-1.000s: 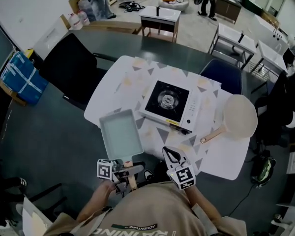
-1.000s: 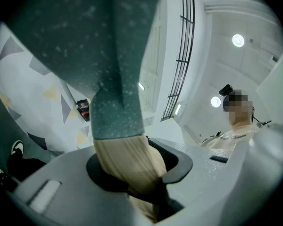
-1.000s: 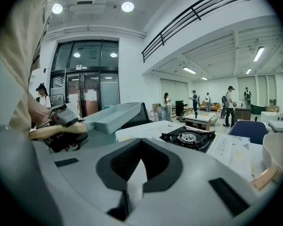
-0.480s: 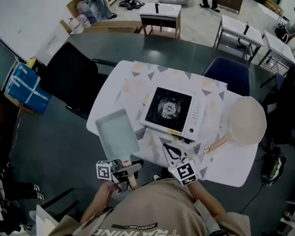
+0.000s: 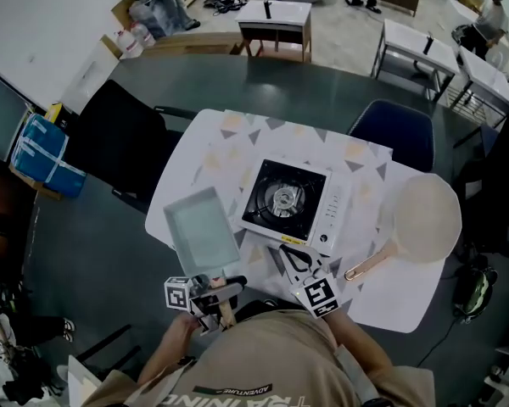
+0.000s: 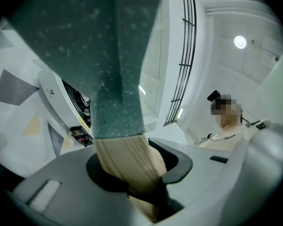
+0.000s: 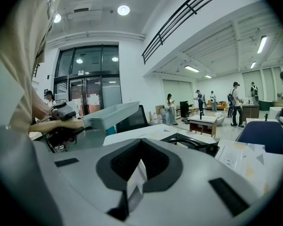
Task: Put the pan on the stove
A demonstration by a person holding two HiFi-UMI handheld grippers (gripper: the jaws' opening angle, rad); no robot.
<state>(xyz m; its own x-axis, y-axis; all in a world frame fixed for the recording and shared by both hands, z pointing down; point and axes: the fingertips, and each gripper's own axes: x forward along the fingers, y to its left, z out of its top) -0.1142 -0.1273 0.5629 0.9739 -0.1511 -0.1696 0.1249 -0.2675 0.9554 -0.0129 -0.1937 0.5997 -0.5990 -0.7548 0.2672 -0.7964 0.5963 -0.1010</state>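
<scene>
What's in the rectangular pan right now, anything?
Empty: the pan shows a bare grey bottom in the head view.

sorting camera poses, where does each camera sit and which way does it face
Head view: on the head, facing steeply down; shows left gripper, right gripper, shirt.
Left gripper view: on that gripper, facing along the pan toward the stove; jaws grip the handle.
Right gripper view: facing level across the table; closed jaws, person's left hand.
Shared: all show pan and stove.

Rectangular grey pan, wooden handle pointing near, is just left of the white single-burner stove, at the table's near-left edge.
</scene>
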